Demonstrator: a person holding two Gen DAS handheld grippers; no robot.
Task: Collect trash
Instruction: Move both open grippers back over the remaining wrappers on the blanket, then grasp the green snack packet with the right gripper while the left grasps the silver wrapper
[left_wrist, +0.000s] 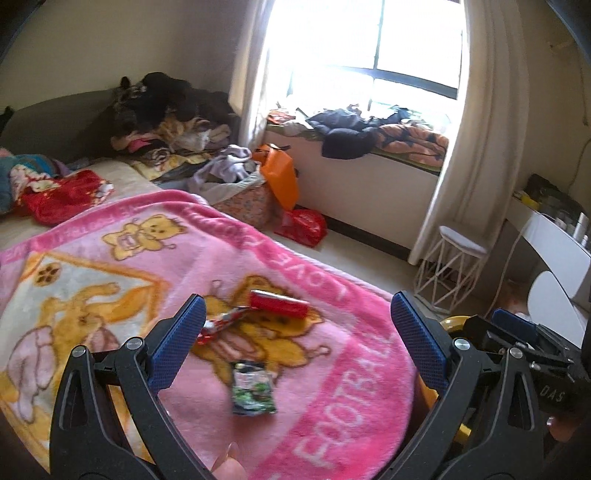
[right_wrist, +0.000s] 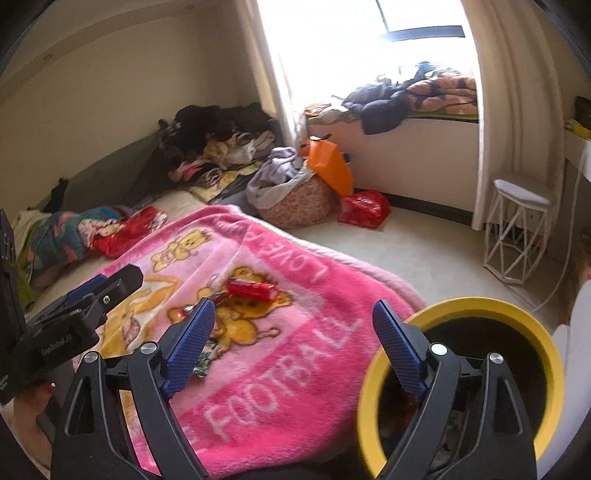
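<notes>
Now, trash: red wrapper (left_wrist: 279, 303), crumpled red-silver wrapper (left_wrist: 221, 321), green-black packet (left_wrist: 253, 388), all lying on pink blanket (left_wrist: 332, 369).
Left gripper (left_wrist: 297, 341): wide apart, holding nothing.
Right gripper (right_wrist: 293, 349): wide apart, holding nothing.
Bin: yellow-rimmed bin (right_wrist: 546, 354), beside bed.

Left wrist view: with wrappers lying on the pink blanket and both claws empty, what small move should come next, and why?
Probably lower the open left claw onto the green wrapper: it lies nearest, between the fingers' line, flat on the pink blanket. The yellow-rimmed bin waits beside the bed.
</notes>
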